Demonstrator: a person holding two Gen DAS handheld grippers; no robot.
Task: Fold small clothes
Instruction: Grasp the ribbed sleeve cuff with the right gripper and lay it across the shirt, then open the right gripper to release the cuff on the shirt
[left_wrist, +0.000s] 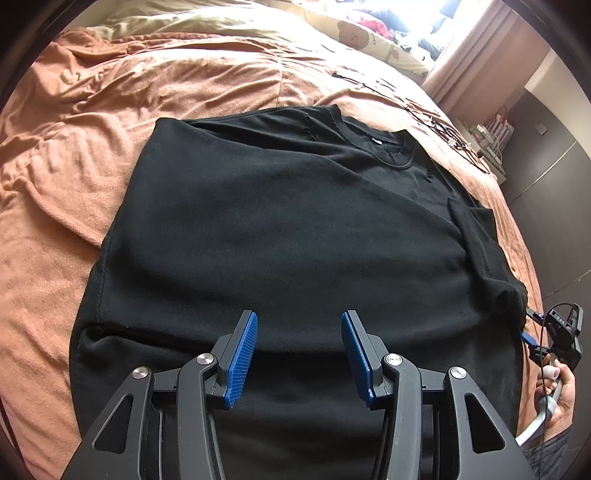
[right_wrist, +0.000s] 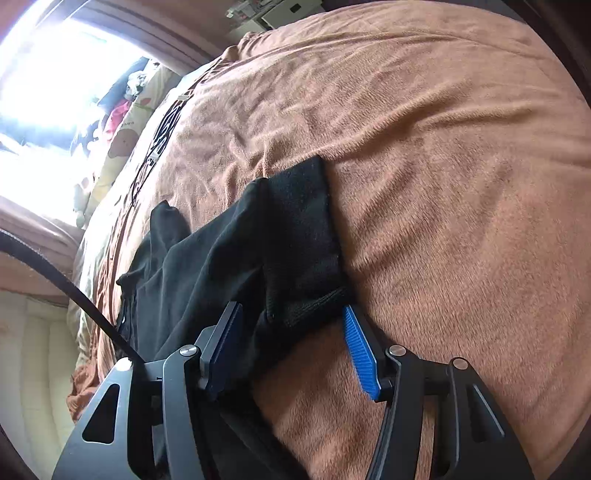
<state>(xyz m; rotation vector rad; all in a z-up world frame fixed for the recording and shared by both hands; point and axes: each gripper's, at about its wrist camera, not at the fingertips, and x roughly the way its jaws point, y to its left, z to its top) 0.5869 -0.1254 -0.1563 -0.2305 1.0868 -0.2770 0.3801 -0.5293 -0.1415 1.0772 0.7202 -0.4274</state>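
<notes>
A black T-shirt (left_wrist: 288, 229) lies spread on the orange-brown blanket (left_wrist: 92, 155), collar toward the far right. My left gripper (left_wrist: 299, 321) hovers open above the shirt's lower body, nothing between its blue pads. In the right wrist view the shirt's sleeve (right_wrist: 299, 236) lies on the blanket (right_wrist: 443, 184), its cuff end sitting between the spread fingers of my right gripper (right_wrist: 291, 317), which is open. The left wrist view also catches the right gripper (left_wrist: 554, 332) at the sleeve's tip, held by a hand (left_wrist: 557, 398).
A pillow with a bear print (left_wrist: 369, 37) and piled clothes sit by the bright window. Black cables (left_wrist: 443, 125) trail across the blanket near the bed's far edge. Dark cabinets (left_wrist: 546, 177) stand beyond the bed.
</notes>
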